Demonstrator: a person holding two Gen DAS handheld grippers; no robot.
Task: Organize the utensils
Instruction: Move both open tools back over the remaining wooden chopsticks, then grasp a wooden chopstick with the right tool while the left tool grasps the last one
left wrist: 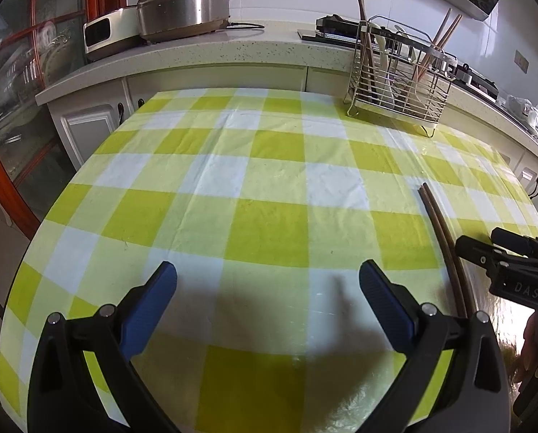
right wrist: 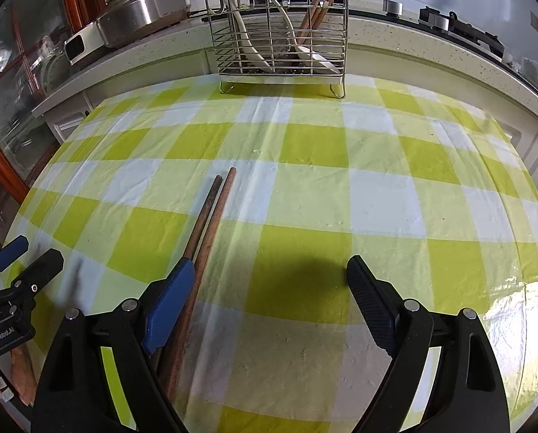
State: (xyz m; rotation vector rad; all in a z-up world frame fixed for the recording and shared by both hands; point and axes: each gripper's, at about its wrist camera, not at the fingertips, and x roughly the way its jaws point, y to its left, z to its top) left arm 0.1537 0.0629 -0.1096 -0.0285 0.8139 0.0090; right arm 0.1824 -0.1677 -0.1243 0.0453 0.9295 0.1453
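Observation:
A pair of dark wooden chopsticks [right wrist: 207,231] lies on the green-checked tablecloth [right wrist: 341,180]; it also shows in the left wrist view [left wrist: 446,245] at the right. A wire utensil rack [right wrist: 280,36] at the table's far edge holds several chopsticks and white spoons; it shows in the left wrist view [left wrist: 399,75] too. My right gripper [right wrist: 269,288] is open, low over the cloth, its left finger [right wrist: 171,299] beside the chopsticks. My left gripper [left wrist: 269,288] is open and empty over the cloth, left of the chopsticks.
A stone counter [left wrist: 233,50] runs behind the table with a steel cooker [left wrist: 186,3] and a white appliance [left wrist: 103,32]. A glass cabinet with a wooden frame [left wrist: 12,108] stands at the left. A stove [right wrist: 460,29] sits at the back right.

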